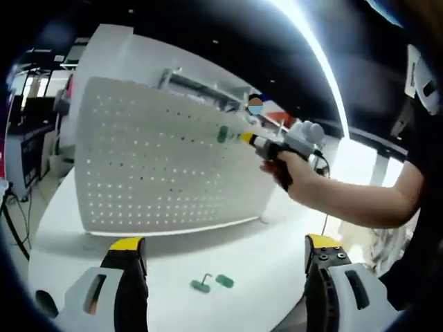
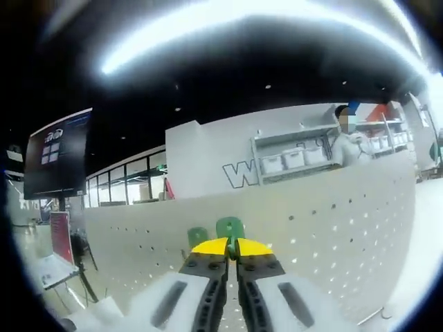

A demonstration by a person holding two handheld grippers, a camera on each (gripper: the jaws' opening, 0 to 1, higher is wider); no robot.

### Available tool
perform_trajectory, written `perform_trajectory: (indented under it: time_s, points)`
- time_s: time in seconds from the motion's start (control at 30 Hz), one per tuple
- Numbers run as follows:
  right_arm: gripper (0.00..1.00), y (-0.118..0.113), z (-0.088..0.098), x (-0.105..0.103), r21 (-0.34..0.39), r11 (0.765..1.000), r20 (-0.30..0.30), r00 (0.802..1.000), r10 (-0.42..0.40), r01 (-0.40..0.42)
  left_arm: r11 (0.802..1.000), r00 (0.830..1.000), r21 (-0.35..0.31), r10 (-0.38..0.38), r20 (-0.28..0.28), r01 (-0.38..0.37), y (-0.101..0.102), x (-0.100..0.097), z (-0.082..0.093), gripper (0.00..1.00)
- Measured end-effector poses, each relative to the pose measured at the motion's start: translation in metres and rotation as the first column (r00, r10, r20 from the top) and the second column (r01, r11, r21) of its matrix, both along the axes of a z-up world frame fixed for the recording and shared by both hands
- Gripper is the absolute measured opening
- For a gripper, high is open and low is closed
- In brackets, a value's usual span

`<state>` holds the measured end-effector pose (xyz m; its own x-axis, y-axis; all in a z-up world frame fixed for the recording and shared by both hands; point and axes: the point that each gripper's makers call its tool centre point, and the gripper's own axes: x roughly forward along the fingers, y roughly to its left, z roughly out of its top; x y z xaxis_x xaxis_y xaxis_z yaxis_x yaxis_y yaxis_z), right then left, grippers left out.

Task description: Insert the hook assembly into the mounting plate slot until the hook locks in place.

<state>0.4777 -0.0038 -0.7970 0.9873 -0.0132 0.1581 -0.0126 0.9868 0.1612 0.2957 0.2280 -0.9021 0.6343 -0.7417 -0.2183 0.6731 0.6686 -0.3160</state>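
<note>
My right tool (image 2: pixel 231 247) pinches the green hook (image 2: pixel 229 228) against the board (image 1: pixel 159 166), near its top edge. I should push squarely until it seats. Left tool (image 1: pixel 225 256) spread, above a spare hook (image 1: pixel 213 282) on the surface (image 1: pixel 263 242).

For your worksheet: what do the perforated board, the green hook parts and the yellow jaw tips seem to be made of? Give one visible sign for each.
Perforated board: probably painted sheet metal or rigid plastic; thin, flat, matte white, regular punched holes.
Green hook held by the right gripper against the board, and the spare hook on the table: likely moulded plastic; uniform green, dull sheen.
Left gripper yellow tips: seemingly plastic or rubber; solid matte colour.
</note>
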Motion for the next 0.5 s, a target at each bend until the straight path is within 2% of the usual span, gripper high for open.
perform_trajectory:
  time_s: [0.5]
  points:
    - [0.0, -0.01, -0.002, 0.012, 0.028, 0.999, 0.004, 0.999, -0.038, 0.038, 1.0, 1.0, 0.005, 0.018, -0.014, -0.018, 0.006, 0.006, -0.003, 0.94]
